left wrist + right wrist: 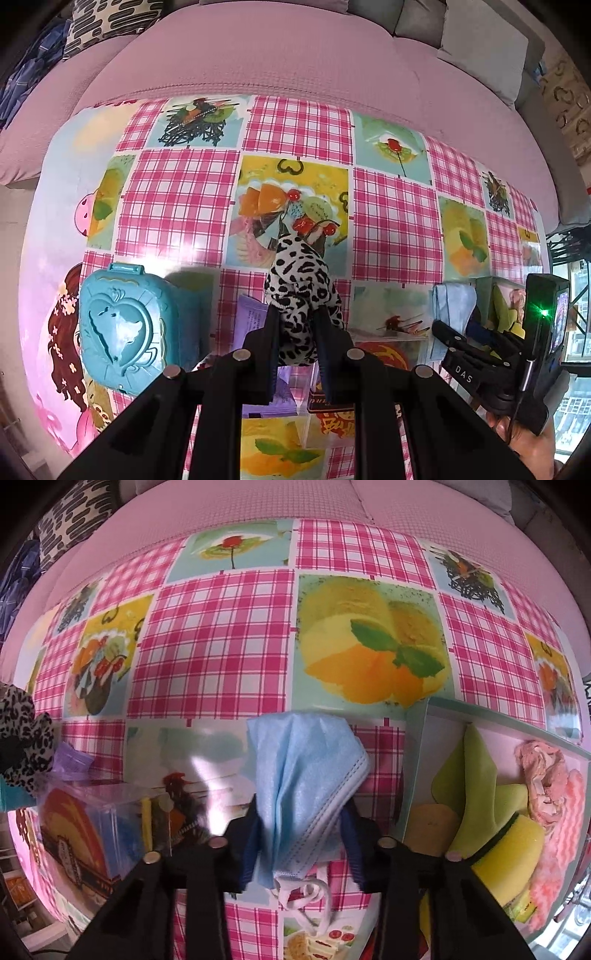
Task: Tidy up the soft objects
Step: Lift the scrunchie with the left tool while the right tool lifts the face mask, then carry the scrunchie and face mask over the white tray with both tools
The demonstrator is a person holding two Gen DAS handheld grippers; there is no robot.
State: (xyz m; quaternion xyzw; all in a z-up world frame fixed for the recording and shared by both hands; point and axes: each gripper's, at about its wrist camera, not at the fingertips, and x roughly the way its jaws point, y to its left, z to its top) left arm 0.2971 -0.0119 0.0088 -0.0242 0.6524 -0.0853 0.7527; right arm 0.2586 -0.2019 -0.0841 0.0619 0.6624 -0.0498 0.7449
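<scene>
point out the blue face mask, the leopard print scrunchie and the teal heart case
blue face mask (303, 775), right wrist view, middle of the folded fabric
leopard print scrunchie (299, 291), left wrist view, centre of the fabric
teal heart case (118, 328), left wrist view, heart on lid

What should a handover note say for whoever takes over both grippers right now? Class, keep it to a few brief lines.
Left gripper: shut on the spotted scrunchie, held above the tablecloth.
Right gripper: fingers pinching the blue face mask, beside the open box.
Done: green cloth, yellow sponge and pink cloth lie in the box.
Left: likely box the mask, then the scrunchie.
</scene>
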